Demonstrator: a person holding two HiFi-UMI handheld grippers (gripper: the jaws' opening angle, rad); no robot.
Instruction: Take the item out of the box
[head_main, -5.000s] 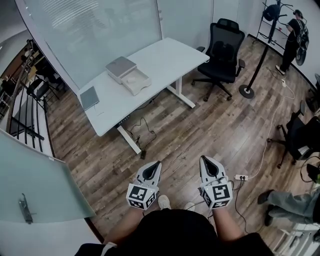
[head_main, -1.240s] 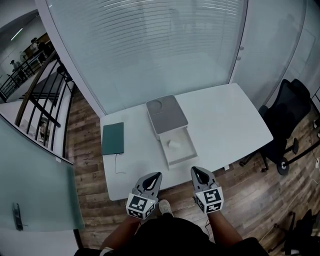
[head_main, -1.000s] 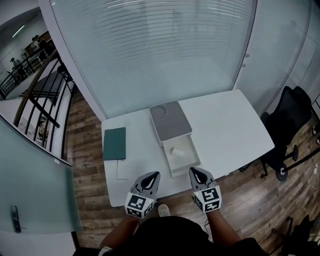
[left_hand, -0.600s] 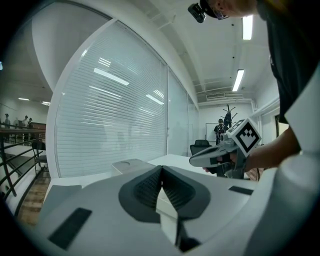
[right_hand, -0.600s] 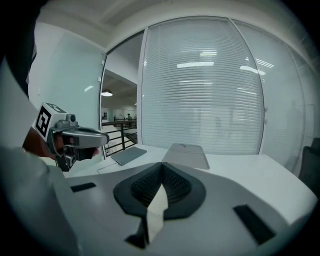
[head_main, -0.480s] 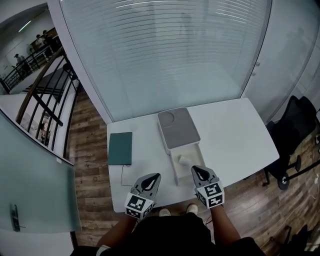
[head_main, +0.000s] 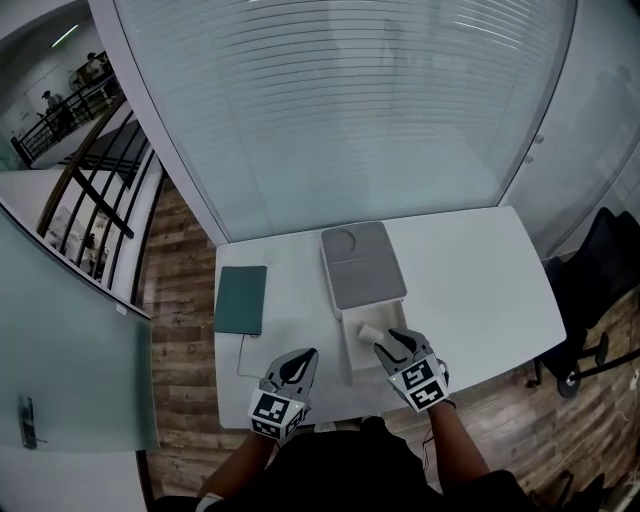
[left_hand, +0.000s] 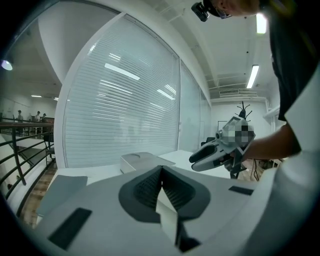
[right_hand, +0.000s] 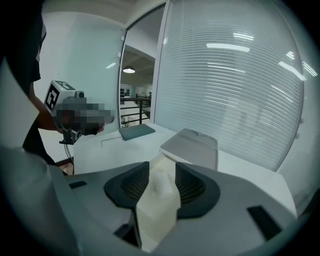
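A white box stands on the white table (head_main: 480, 290). Its grey lid (head_main: 363, 265) lies at the far end and its open white tray (head_main: 350, 350) points toward me. A small white item (head_main: 368, 331) lies in the tray. My right gripper (head_main: 393, 343) hangs over the tray's near end, its jaws opening. In the right gripper view the item (right_hand: 162, 186) shows through the gap of the right gripper (right_hand: 161, 164), and no pad presses on it. My left gripper (head_main: 300, 362) is shut and empty at the table's near edge, left of the tray.
A dark green notebook (head_main: 241, 299) lies left of the box, with a thin cable (head_main: 245, 352) near it. A glass wall with blinds (head_main: 340, 110) runs behind the table. A black office chair (head_main: 605, 260) stands at the right. Wooden floor lies around.
The view has closed in on the table. My right gripper has gone forward over the open tray and its jaws have parted. The left gripper keeps its place, shut.
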